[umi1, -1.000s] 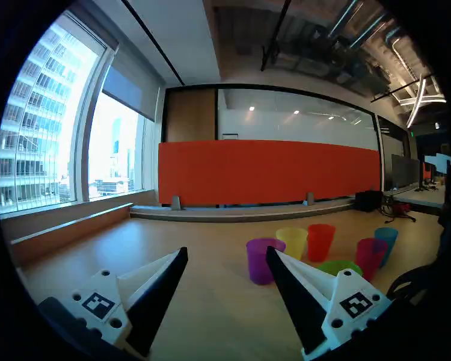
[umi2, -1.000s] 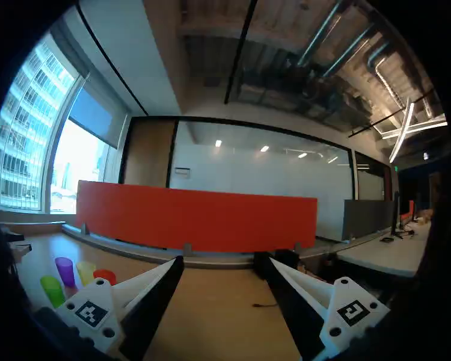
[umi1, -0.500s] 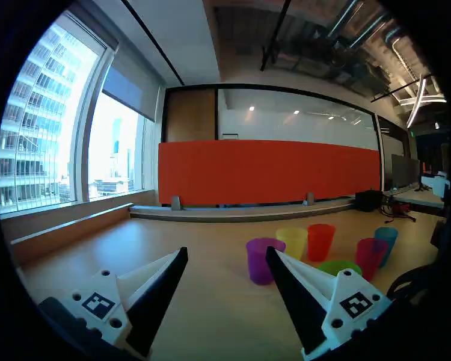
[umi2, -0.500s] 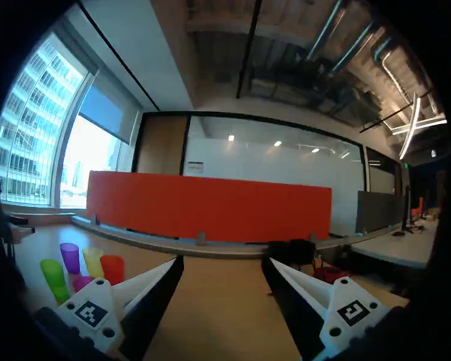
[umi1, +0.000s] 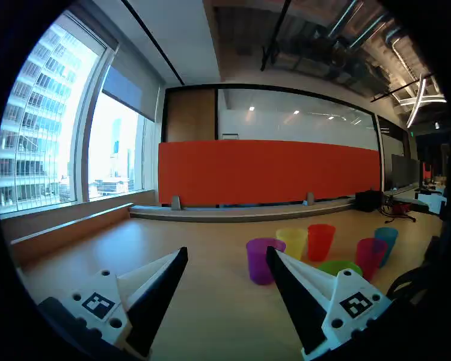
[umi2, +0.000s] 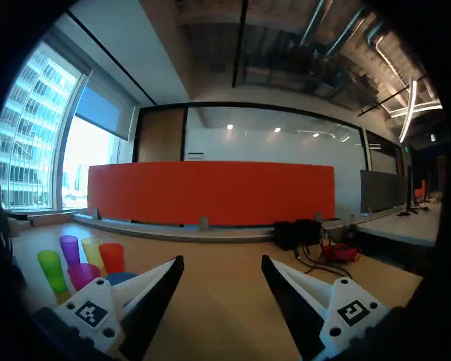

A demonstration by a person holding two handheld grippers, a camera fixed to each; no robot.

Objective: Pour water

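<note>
Six coloured plastic cups on a wooden table; both grippers are held open and empty.

In the left gripper view, the left gripper (umi1: 225, 249) is seen with its fingers spread wide and nothing between them. On the light wooden table (umi1: 213, 307), behind its right finger, a group of translucent cups is placed: a purple cup (umi1: 260, 260) nearest, then a yellow cup (umi1: 292, 242), an orange cup (umi1: 320, 241), a green cup (umi1: 340, 266) partly hidden by the finger, a pink cup (umi1: 370, 256) and a blue cup (umi1: 386, 240) at the far right. Whether water is inside them cannot be told. A long orange panel (umi1: 267, 171) is seen far behind, and a large window (umi1: 39, 144) at the left. In the right gripper view, the right gripper (umi2: 221, 259) is likewise held wide open and empty. The cups (umi2: 84, 265) are seen close together at the near left, and dark cables (umi2: 322, 251) at the far right.
</note>
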